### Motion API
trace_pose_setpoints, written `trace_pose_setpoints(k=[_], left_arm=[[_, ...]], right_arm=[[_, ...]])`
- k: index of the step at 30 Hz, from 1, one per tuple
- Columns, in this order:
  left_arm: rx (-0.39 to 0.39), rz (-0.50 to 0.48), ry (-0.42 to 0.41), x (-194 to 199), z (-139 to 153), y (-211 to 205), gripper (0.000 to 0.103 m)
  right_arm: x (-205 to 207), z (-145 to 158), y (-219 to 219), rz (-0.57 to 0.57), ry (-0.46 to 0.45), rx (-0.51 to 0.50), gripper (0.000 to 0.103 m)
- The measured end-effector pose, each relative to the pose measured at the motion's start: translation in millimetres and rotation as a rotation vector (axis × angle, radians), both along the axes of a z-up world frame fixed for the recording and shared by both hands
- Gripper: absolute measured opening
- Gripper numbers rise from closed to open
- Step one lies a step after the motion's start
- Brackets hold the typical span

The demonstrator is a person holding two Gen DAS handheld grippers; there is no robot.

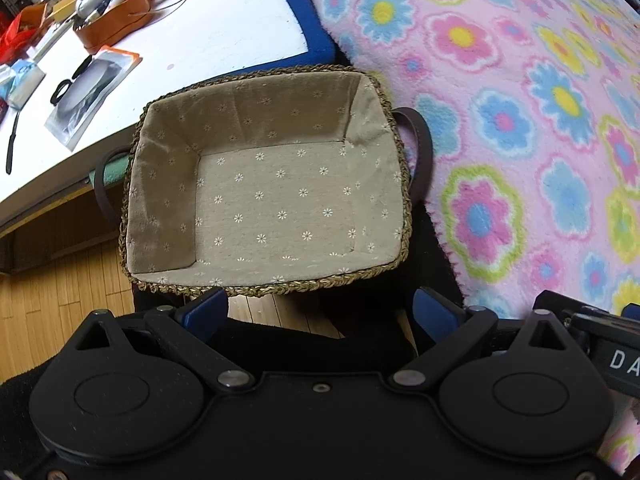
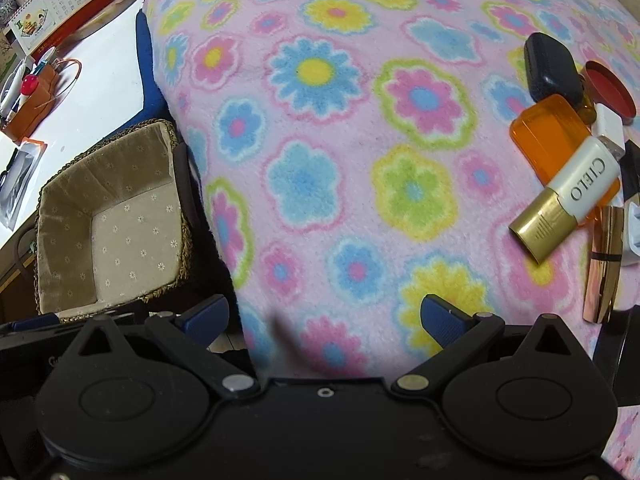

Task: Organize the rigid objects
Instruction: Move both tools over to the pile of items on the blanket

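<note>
A woven basket [image 1: 264,288] with a beige flower-print lining sits empty beside the bed; it also shows in the right wrist view [image 2: 60,208]. My left gripper [image 1: 320,314] is open and empty just above its near rim. My right gripper [image 2: 324,316] is open and empty over the flowered blanket [image 2: 320,140]. At the right of that view lies a pile of rigid objects: a dark case [image 2: 552,66], a red lid [image 2: 608,88], an orange plastic box [image 2: 548,136], a white and gold CIELO tube [image 2: 564,204], and a copper-coloured tube [image 2: 604,264].
A white table [image 1: 224,24] stands to the left with a brown leather tray [image 1: 116,24] of tools, scissors [image 1: 72,80] and a packet. A calendar [image 2: 52,8] stands at the table's far end. Wooden floor [image 1: 60,312] shows below the basket.
</note>
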State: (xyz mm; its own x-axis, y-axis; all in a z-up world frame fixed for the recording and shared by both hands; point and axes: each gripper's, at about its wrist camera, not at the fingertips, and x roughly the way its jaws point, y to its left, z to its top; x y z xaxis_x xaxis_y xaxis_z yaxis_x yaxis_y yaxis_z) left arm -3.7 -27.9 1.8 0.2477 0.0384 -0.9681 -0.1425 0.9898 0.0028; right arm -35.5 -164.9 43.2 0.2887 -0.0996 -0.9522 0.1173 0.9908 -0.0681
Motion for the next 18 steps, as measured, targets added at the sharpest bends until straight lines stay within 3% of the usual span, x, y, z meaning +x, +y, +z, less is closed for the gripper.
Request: trace_pose_setpoints(k=[18], left_arm=[[0.012,-0.073,-0.036,-7,7,-13,0.096]], right_arm=[[-36,22,-39,-0.065,0.027,0.022,0.103]])
